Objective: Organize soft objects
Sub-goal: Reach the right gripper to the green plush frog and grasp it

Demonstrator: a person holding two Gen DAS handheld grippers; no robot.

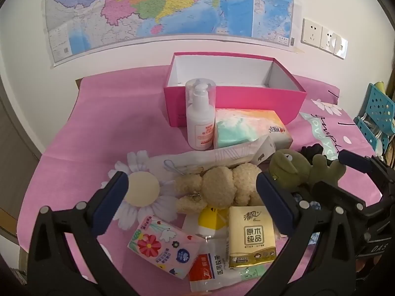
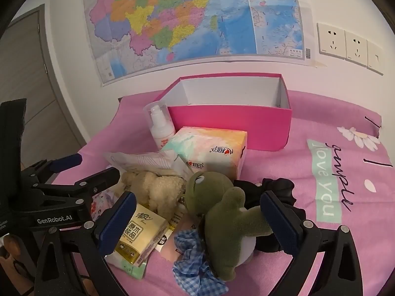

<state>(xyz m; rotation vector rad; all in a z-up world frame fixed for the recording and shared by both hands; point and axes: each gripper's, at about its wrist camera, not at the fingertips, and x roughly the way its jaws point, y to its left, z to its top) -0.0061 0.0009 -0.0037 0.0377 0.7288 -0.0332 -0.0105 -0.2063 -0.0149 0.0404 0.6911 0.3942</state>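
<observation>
Left wrist view: left gripper (image 1: 192, 194) spread wide, empty, over beige teddy (image 1: 218, 187) and tissue packs on the pink-covered bench (image 1: 98, 123). Right wrist view: right gripper (image 2: 197, 219) wide open, green frog plush (image 2: 222, 219) between its fingers, ungripped. Far: empty pink box (image 2: 229, 120).

White wall with coloured map (image 1: 170, 7), sockets (image 2: 349, 45), grey door (image 2: 27, 74), pink-clothed table (image 1: 111, 128).

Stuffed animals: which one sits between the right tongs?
The green frog plush. It lies between the open right tongs, on the blue checked scrunchie. The beige teddy bear lies farther left, outside them.
</observation>
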